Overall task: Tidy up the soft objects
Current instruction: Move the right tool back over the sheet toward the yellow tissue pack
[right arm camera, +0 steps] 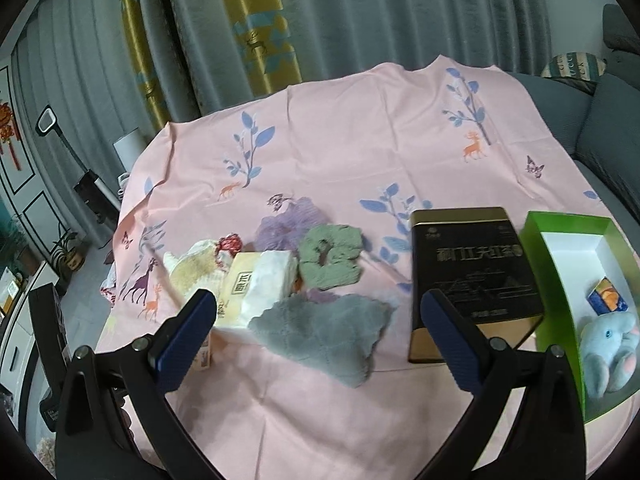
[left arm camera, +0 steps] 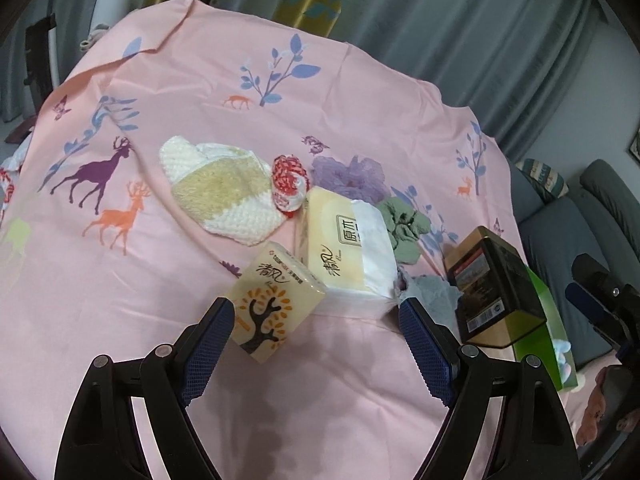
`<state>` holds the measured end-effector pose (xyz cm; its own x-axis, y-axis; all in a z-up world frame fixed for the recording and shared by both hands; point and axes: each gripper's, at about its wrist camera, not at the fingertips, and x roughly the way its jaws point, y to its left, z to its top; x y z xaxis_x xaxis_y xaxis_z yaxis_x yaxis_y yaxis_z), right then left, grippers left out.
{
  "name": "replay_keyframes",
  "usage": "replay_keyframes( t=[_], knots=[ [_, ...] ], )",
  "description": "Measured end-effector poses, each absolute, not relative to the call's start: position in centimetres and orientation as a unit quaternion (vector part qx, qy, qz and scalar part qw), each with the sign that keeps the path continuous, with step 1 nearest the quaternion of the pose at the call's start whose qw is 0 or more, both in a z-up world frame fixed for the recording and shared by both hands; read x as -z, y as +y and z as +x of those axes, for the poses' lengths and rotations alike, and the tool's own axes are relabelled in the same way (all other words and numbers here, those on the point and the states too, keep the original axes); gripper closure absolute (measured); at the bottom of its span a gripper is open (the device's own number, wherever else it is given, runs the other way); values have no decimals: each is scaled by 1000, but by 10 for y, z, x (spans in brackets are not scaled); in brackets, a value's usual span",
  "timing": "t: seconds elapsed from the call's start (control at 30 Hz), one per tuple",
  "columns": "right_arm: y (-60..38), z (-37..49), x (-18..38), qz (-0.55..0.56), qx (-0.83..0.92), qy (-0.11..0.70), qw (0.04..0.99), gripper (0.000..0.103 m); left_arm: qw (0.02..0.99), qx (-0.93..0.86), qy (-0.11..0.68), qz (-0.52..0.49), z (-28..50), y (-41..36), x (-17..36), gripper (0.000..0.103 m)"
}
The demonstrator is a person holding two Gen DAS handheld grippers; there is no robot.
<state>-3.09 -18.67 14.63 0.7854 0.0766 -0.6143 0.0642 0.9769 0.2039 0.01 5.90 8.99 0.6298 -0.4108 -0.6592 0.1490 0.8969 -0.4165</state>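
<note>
From my left wrist view, the pink cloth [left arm camera: 360,92] on the table runs bare along its far-left side, down to the printed deer. Next comes the crocheted cream piece [left arm camera: 222,192], with a red-and-white knit ball [left arm camera: 289,184] touching its right edge. The small tissue pack [left arm camera: 266,300] sits just ahead of my left gripper [left arm camera: 316,312], whose jaws stand wide apart with nothing between them. The large tissue pack [left arm camera: 348,248] lies right behind it.

In the right wrist view, my right gripper [right arm camera: 316,308] also has its jaws apart and empty, over a grey cloth [right arm camera: 324,340]; a green scrunchie [right arm camera: 330,258] lies beyond. The dark tin [right arm camera: 472,280] stands near the right jaw, close against the green box [right arm camera: 536,240] at the table's right edge, holding a plush elephant [right arm camera: 608,352]. The near strip of cloth is open.
</note>
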Motion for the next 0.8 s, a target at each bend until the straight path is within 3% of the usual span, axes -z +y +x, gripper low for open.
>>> replay_keyframes(
  t=[0.8],
  knots=[
    [-168, -21, -131, 119, -33, 366, 922, 1, 885, 148, 414, -156, -1, 62, -87, 18]
  ],
)
